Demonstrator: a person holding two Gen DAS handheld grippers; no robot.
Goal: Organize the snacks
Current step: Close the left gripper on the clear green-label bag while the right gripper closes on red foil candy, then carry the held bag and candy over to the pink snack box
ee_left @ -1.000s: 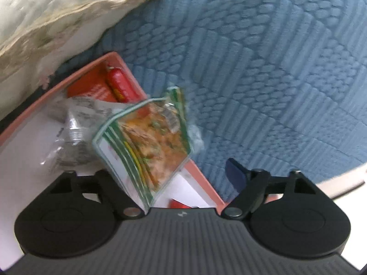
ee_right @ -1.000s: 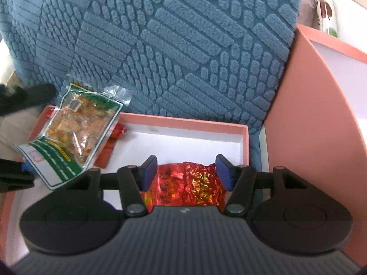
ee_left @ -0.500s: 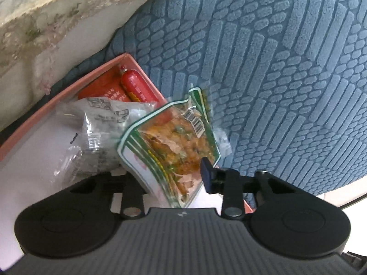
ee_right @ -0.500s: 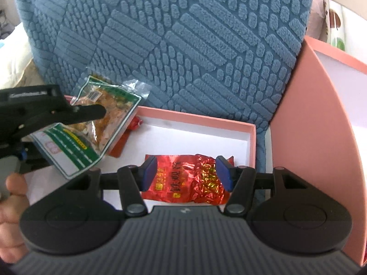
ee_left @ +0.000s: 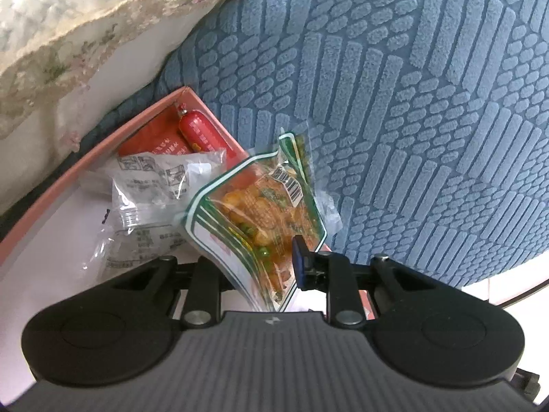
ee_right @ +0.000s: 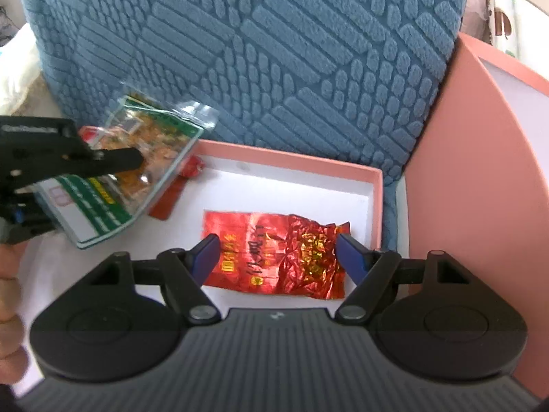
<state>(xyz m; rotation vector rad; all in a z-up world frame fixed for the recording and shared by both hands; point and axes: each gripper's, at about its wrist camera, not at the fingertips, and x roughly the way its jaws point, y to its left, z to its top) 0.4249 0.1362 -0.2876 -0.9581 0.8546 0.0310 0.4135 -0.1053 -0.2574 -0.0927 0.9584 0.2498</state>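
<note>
Left tongs (ee_left: 260, 267) clamp the green-bordered snack pouch (ee_left: 260, 213), light, crinkly and slippery, at frame centre above the pink box (ee_right: 375, 185); right tongs (ee_right: 276, 254) gape over the red foil packet (ee_right: 274, 250).

My right gripper (ee_right: 276, 254) hangs spread over the red foil packet (ee_right: 274, 252) in the pink box (ee_right: 375, 189); my left gripper (ee_right: 113, 161) pinches the green-edged snack bag (ee_right: 137, 158).

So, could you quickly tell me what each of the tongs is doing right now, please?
Left tongs: closed on the clear green-bordered packet of orange snacks.
Right tongs: open, holding nothing, above the crinkled red foil packet.
</note>
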